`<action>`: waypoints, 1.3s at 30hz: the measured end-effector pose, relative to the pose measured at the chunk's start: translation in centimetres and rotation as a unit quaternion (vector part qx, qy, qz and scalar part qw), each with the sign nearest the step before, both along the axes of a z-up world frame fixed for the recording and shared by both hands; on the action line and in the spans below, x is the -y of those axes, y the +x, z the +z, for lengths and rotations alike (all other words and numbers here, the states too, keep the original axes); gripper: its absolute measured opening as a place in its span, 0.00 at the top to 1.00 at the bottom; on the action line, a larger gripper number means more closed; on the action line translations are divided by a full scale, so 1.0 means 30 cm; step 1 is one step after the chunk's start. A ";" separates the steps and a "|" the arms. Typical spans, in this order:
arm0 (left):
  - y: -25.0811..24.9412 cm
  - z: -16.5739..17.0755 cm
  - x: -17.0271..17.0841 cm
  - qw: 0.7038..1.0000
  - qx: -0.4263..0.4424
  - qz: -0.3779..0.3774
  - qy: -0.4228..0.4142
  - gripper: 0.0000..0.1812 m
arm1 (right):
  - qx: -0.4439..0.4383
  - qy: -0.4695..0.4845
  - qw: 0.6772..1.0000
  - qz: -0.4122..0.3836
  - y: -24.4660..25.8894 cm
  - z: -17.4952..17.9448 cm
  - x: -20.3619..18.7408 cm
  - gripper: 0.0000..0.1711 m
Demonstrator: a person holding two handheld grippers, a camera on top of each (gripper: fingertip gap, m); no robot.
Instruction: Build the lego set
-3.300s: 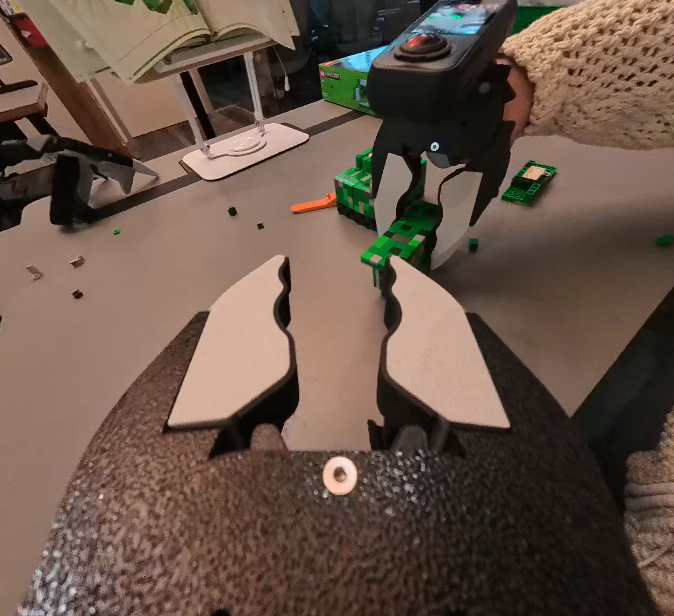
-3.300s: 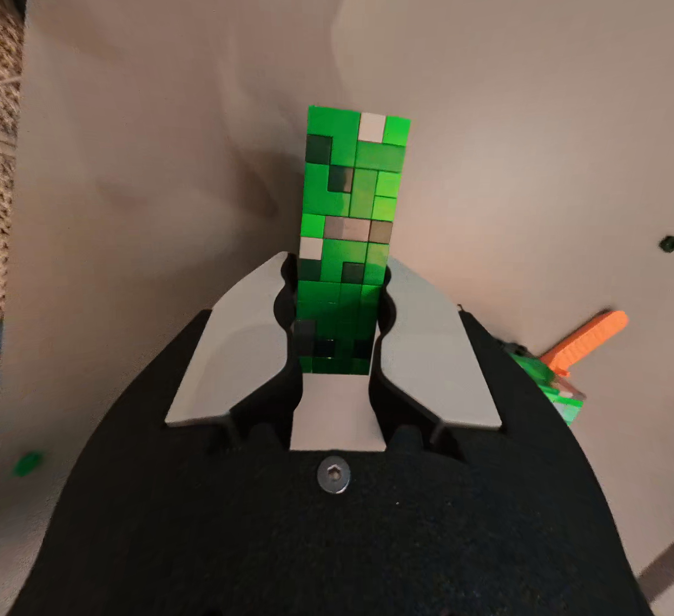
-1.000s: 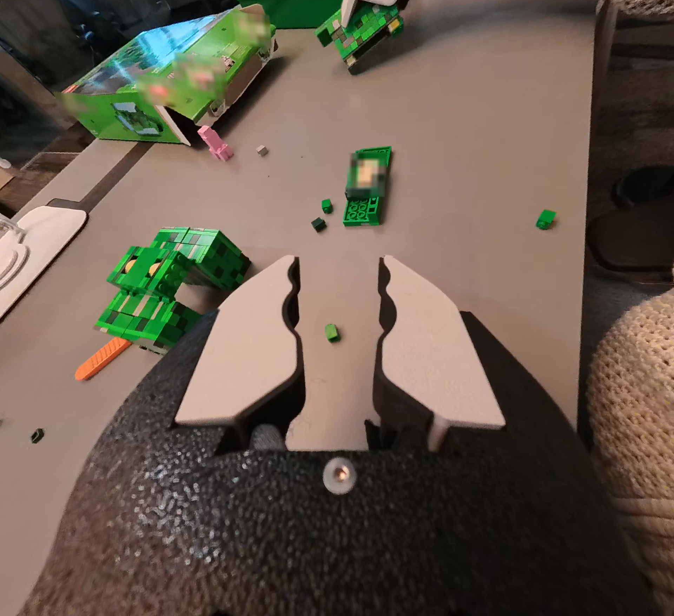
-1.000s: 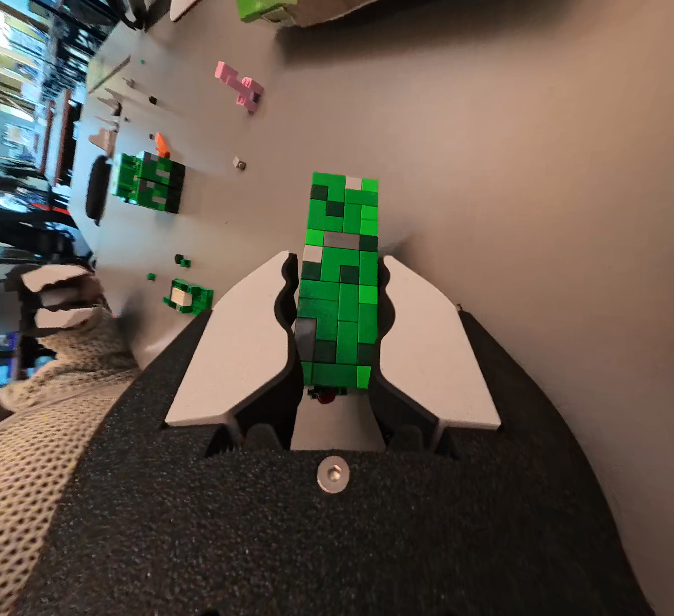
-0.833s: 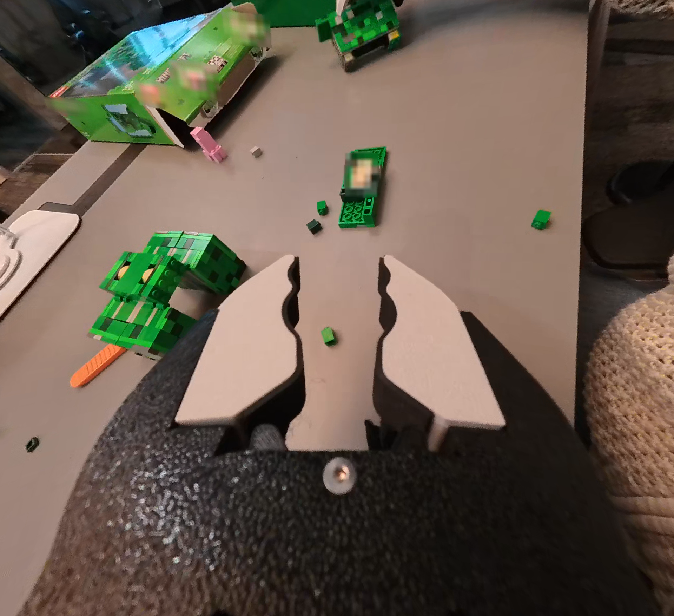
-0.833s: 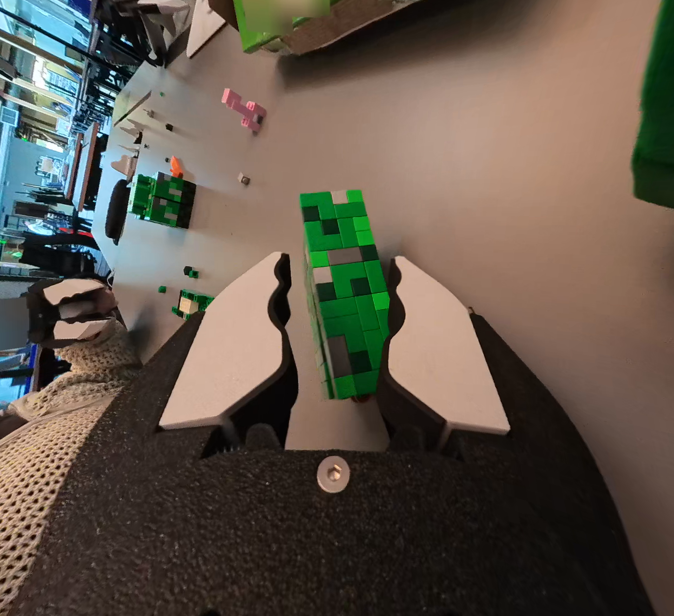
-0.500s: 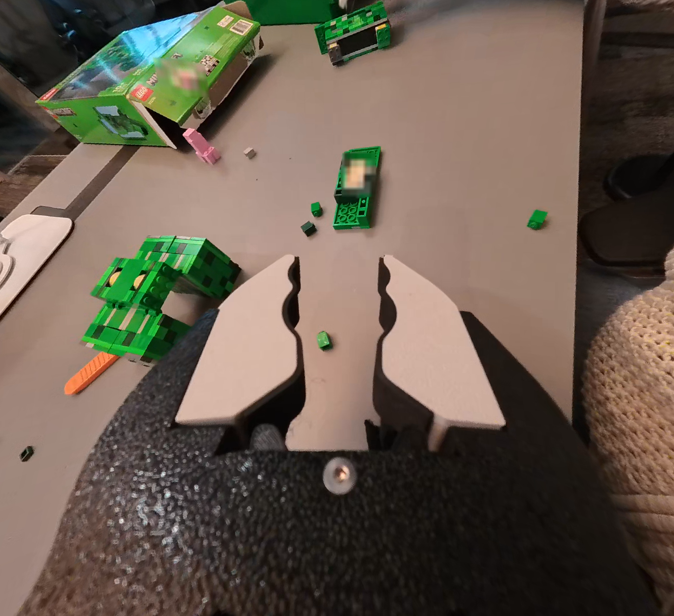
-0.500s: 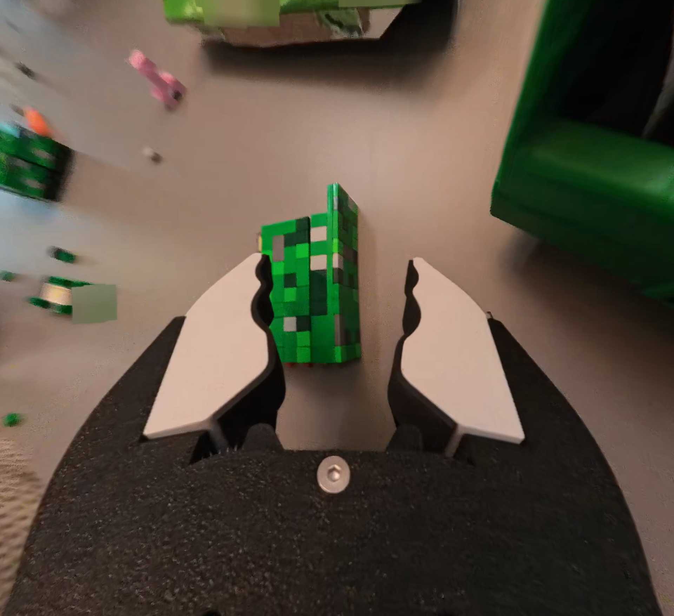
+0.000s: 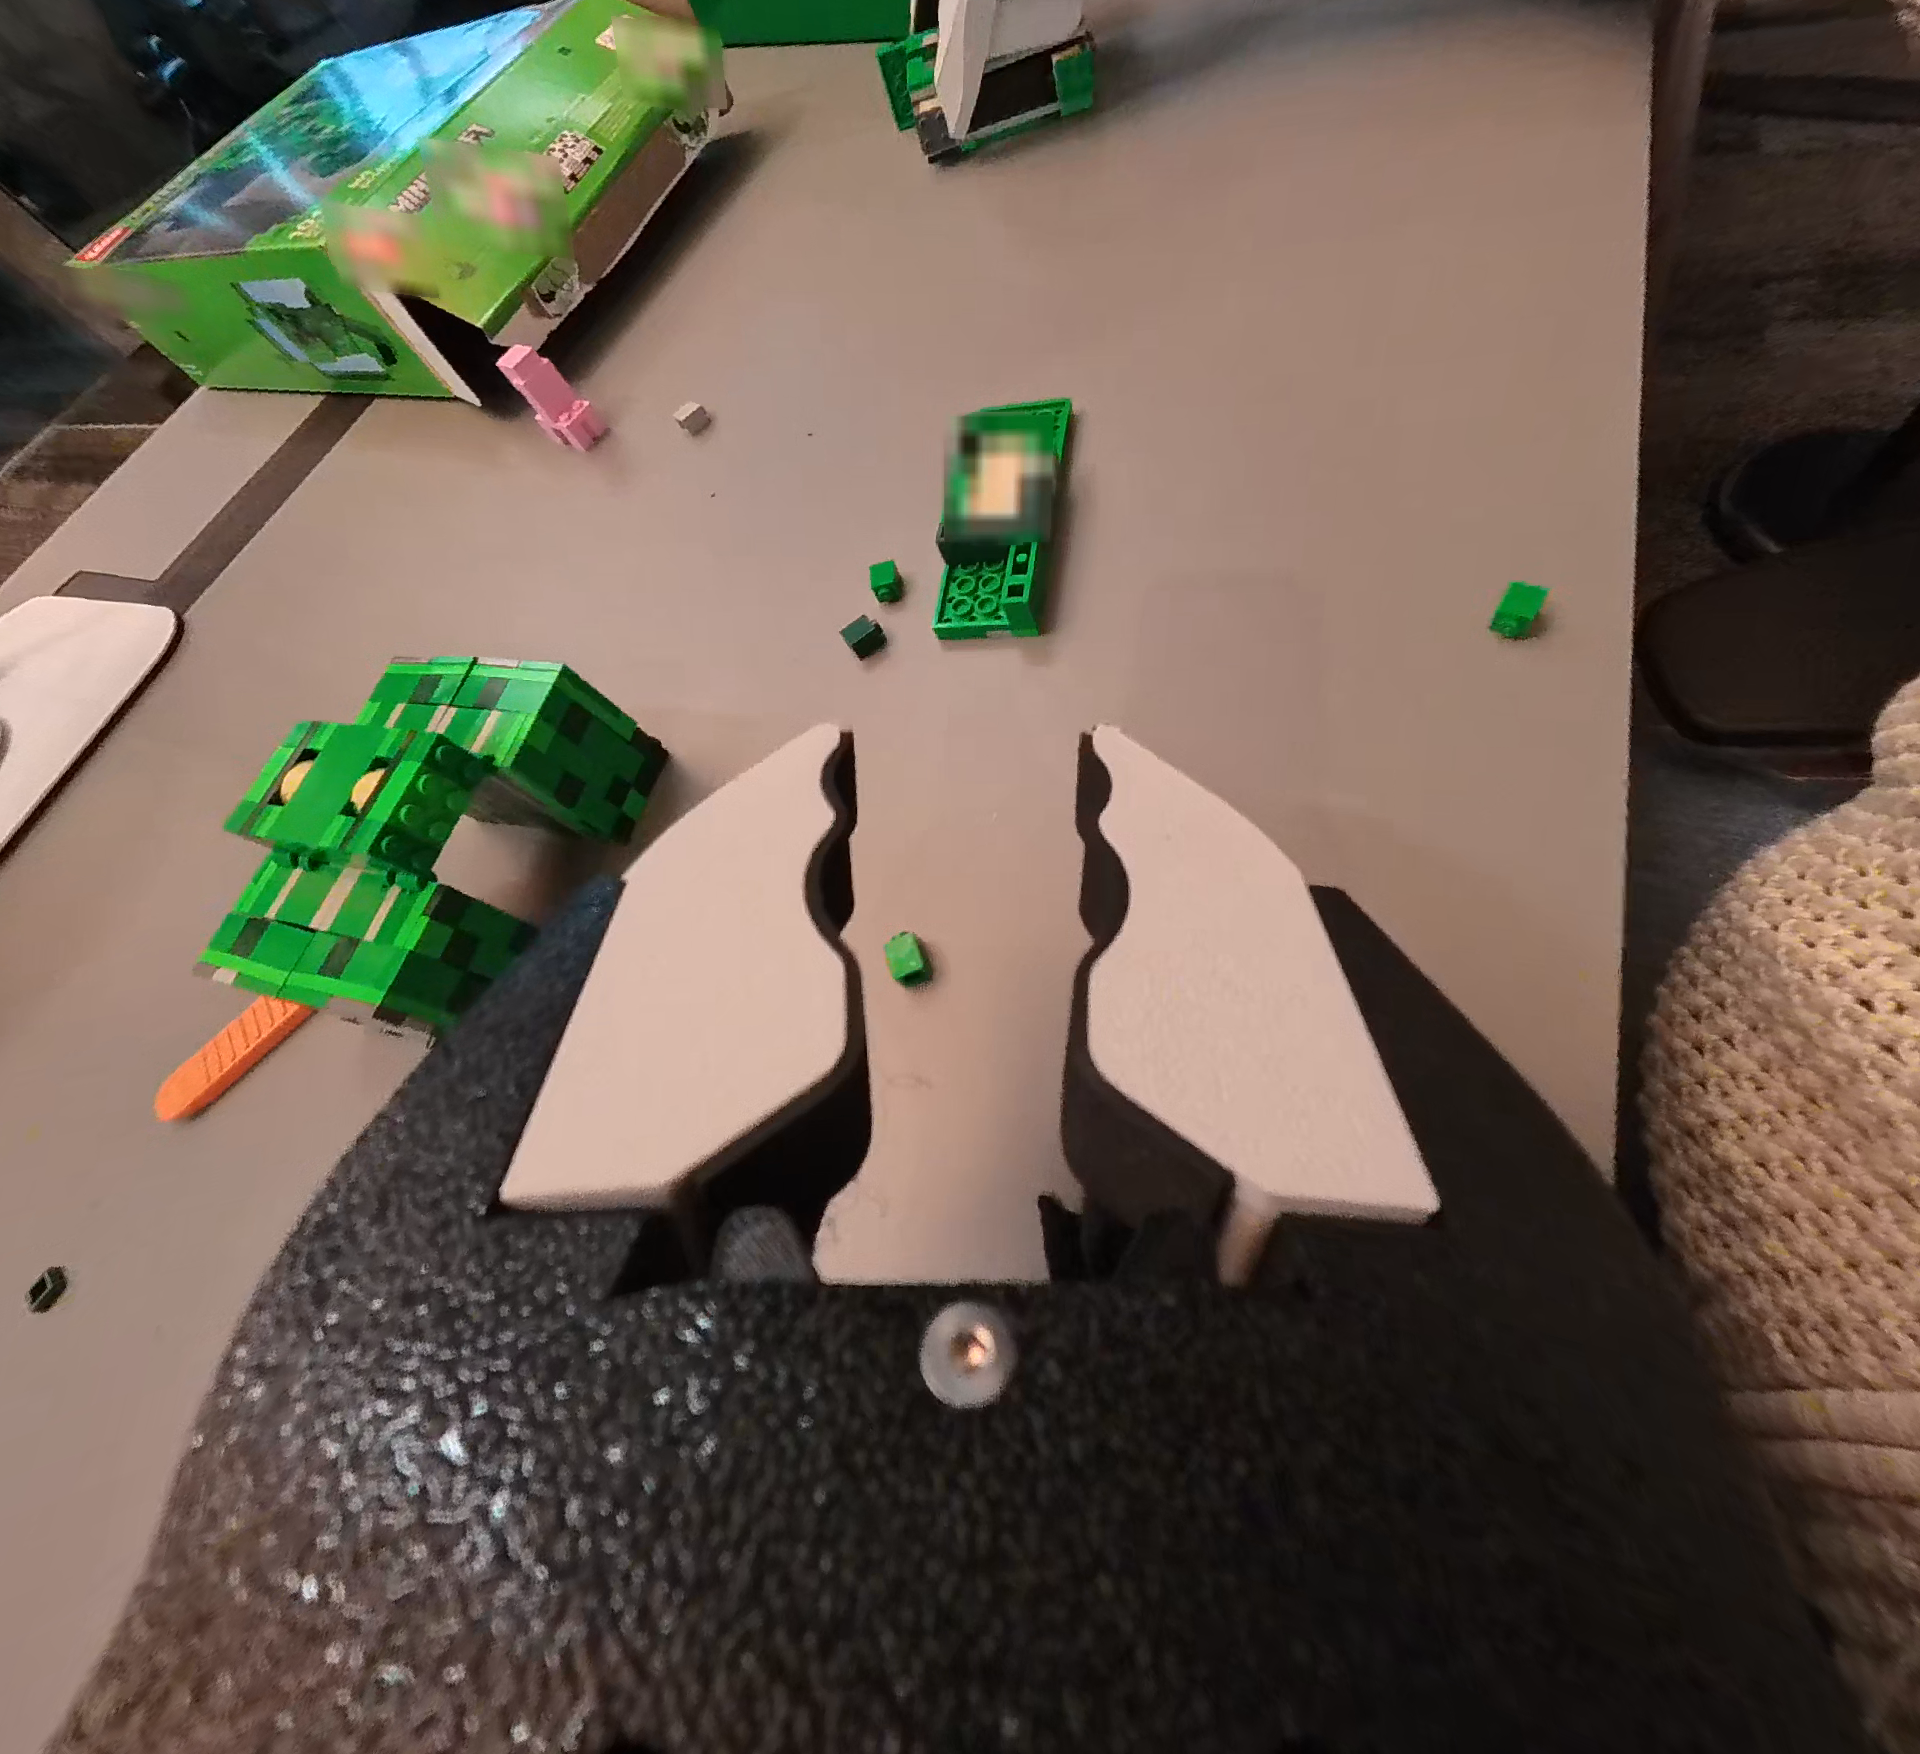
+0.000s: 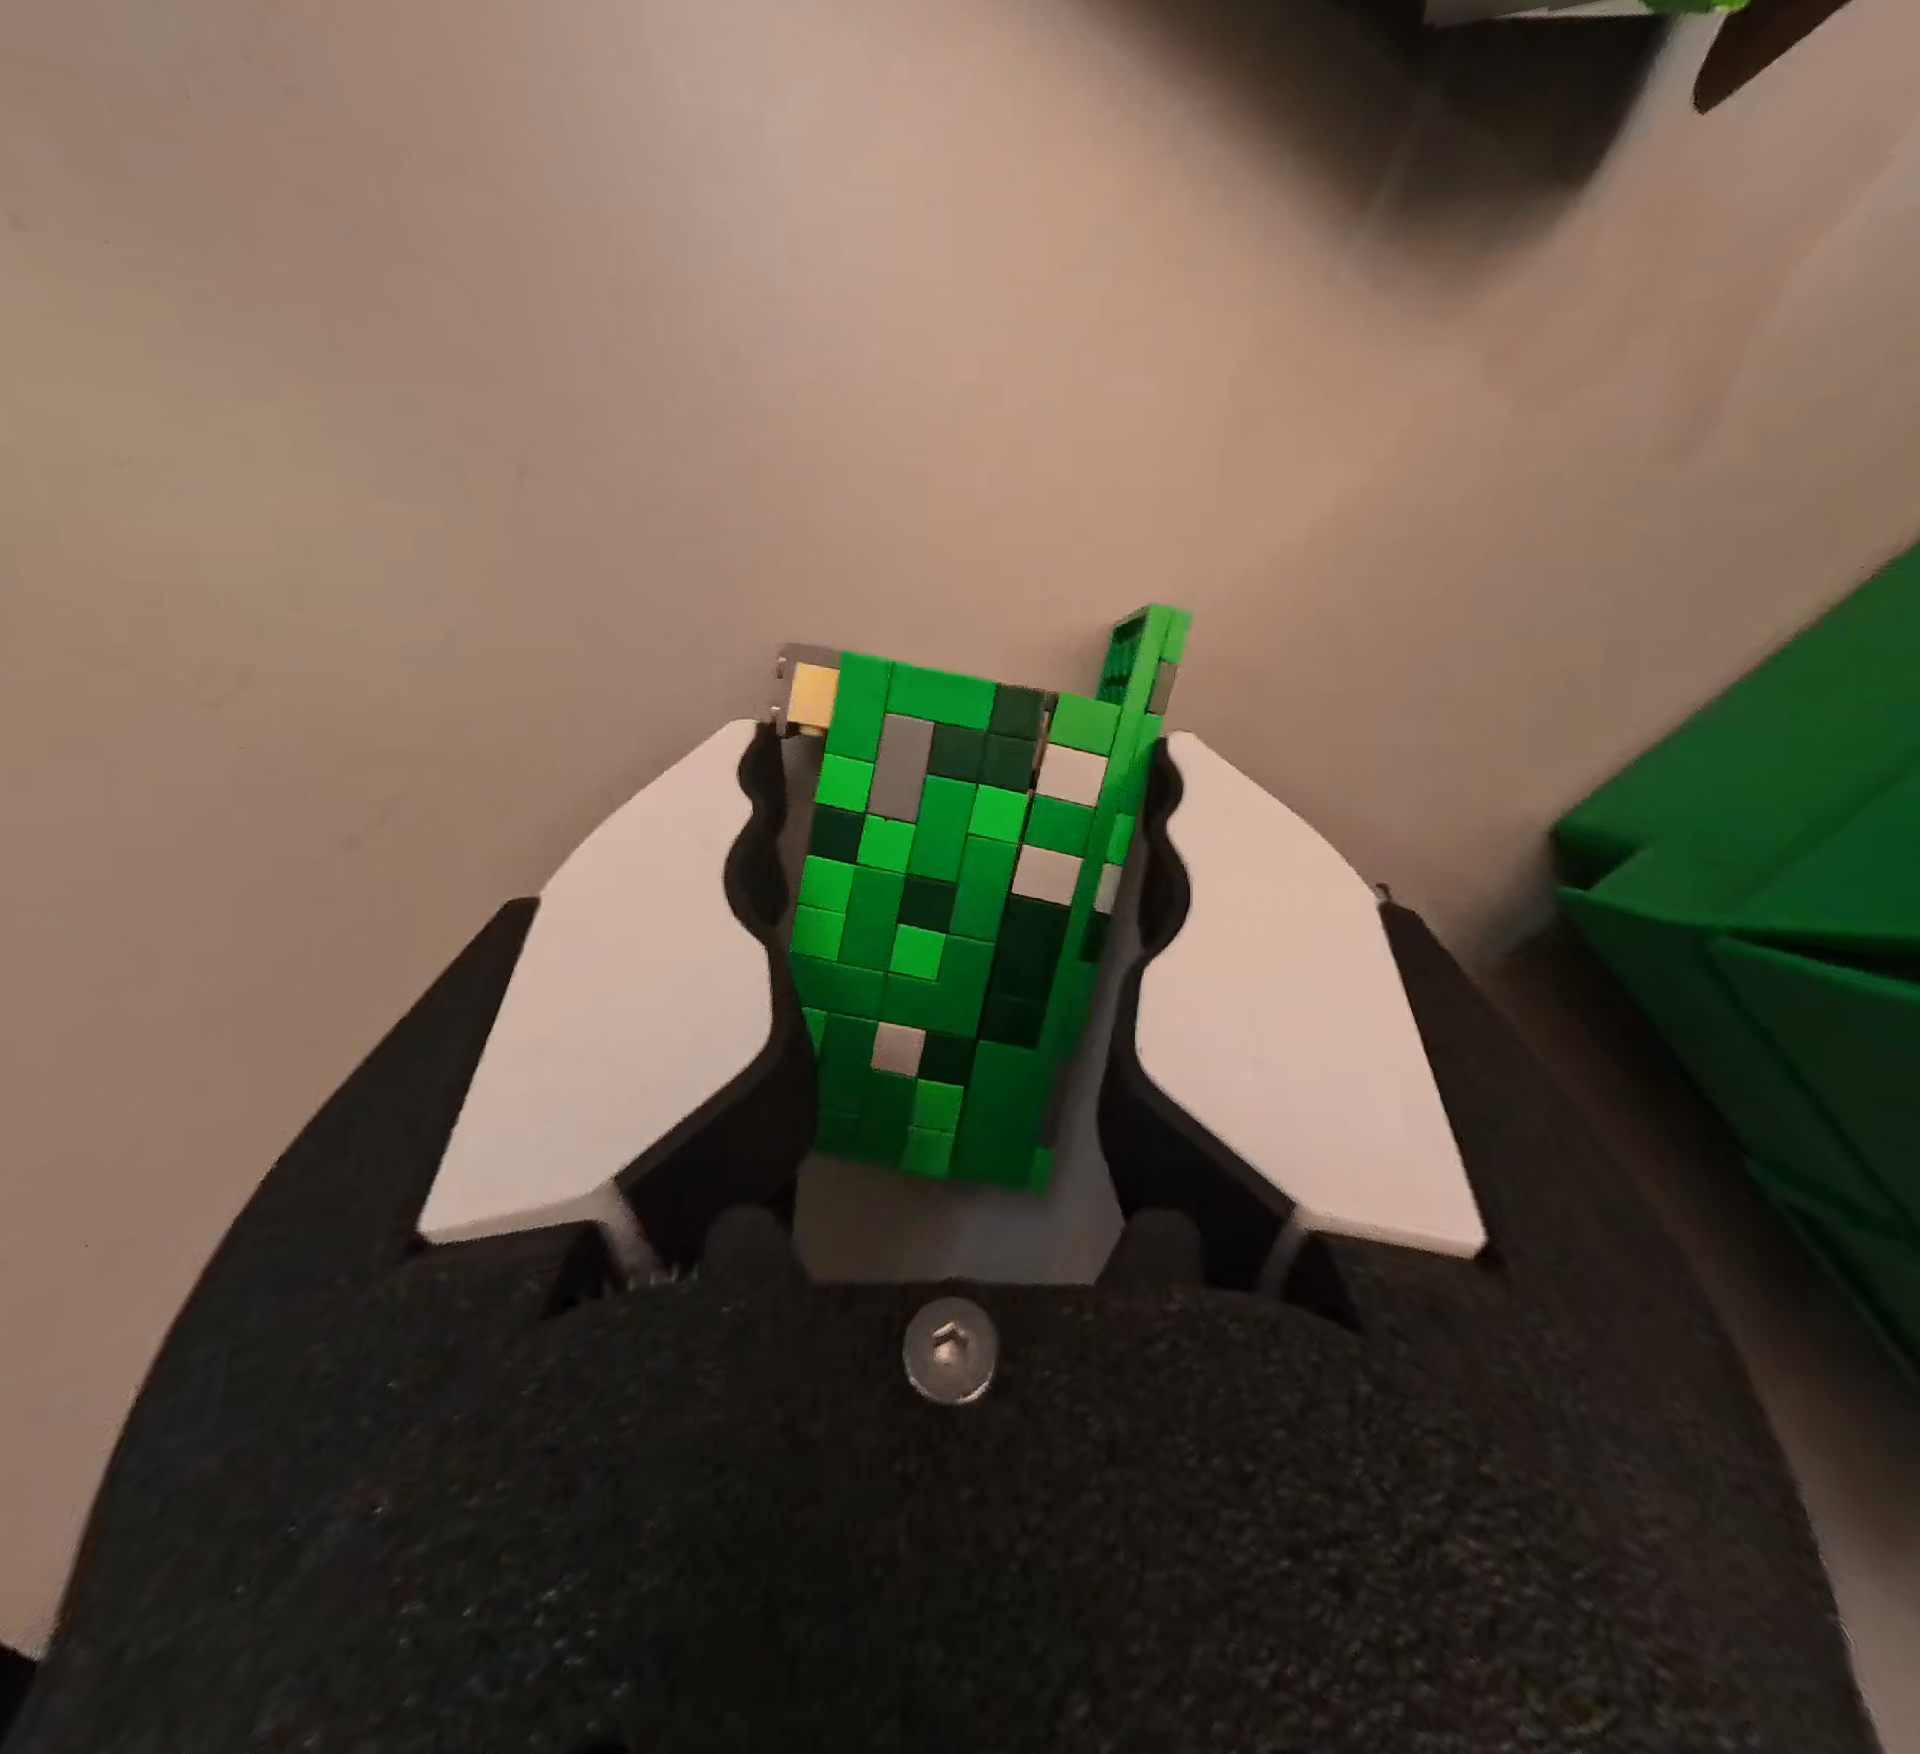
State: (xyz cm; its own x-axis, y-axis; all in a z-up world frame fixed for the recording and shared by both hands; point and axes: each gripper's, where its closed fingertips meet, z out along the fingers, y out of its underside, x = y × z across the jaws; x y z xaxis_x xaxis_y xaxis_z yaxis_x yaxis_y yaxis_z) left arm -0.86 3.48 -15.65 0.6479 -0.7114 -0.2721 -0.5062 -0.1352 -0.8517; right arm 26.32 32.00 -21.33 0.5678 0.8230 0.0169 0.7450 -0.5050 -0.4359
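My right gripper (image 10: 961, 769) is sitting around the green pixel-patterned block (image 10: 951, 925), jaws parted, the block lying between them on the grey table (image 10: 520, 302). Its long axis is running up the frame along my fingers, far end pointing toward the top, slightly tilted to the right. The right finger is looking close to or touching the block's thin side panel; the left one is showing a small gap; actual grip I cannot tell. A green bin (image 10: 1766, 925) is filling the right edge and a blurred box the upper right.

My left gripper (image 9: 966, 748) is hovering jaws apart, holding nothing, with one small green brick (image 9: 905, 958) lying on the table between the fingers. Further up the frame: a flat green plate assembly (image 9: 997, 551), long axis running up-down, two tiny bricks just left of it. Left of centre a larger green build (image 9: 416, 821) is lying beside an orange separator tool (image 9: 229, 1060). Upper left is showing the set box (image 9: 395, 208) and a pink piece (image 9: 556, 395). At top centre the right gripper is standing over the block, somewhat blurred.
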 end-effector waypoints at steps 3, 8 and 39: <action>-0.004 -0.002 -0.003 1.000 0.000 0.002 -0.001 0.78 | 0.008 -0.004 1.000 0.006 -0.002 0.000 0.003 0.62; -0.001 -0.009 -0.003 1.000 -0.001 -0.001 -0.003 0.78 | 0.011 -0.014 1.000 0.009 -0.004 0.001 0.010 0.63; 0.161 -0.071 0.080 0.994 0.000 -0.107 -0.024 0.77 | -0.181 0.015 0.911 0.371 -0.525 -0.016 1.119 0.96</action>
State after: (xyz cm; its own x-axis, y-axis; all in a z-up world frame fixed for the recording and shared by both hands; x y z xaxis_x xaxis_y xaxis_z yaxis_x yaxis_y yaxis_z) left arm 3.96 1.09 -17.80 0.4803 -0.8451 -0.2349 -0.5276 -0.0645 -0.8470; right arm 10.56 -1.57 -21.81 -0.1722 0.9845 -0.0323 0.6811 0.0953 -0.7259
